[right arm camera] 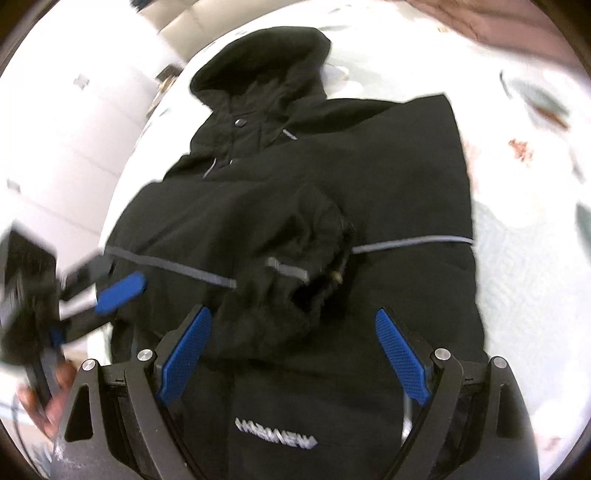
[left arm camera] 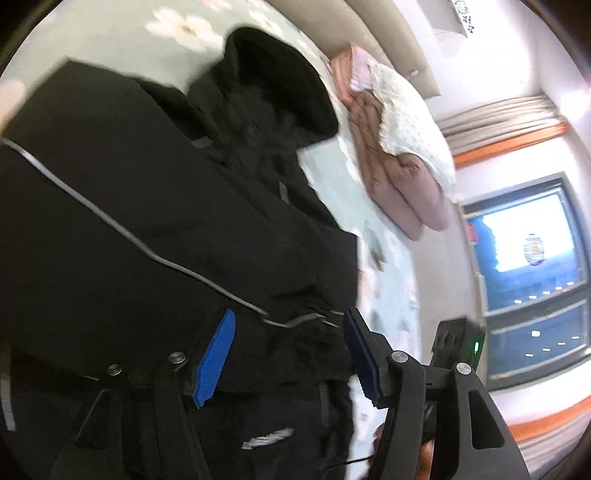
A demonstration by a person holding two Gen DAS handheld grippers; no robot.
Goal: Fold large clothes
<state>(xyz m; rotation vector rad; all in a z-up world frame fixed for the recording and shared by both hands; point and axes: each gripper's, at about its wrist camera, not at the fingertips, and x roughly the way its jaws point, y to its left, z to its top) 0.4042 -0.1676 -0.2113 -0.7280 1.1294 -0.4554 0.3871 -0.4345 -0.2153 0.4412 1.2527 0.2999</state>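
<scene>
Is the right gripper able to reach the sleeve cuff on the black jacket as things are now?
Probably yes. The right gripper is open, and the sleeve cuff lies bunched on top of the black jacket just ahead of its fingers, with nothing covering it. The left gripper is off to the side.

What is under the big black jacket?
The black hooded jacket lies on a pale green bedsheet with white flowers, which shows around its edges. A folded sleeve lies on top. Whatever is directly beneath the jacket is covered.
</scene>
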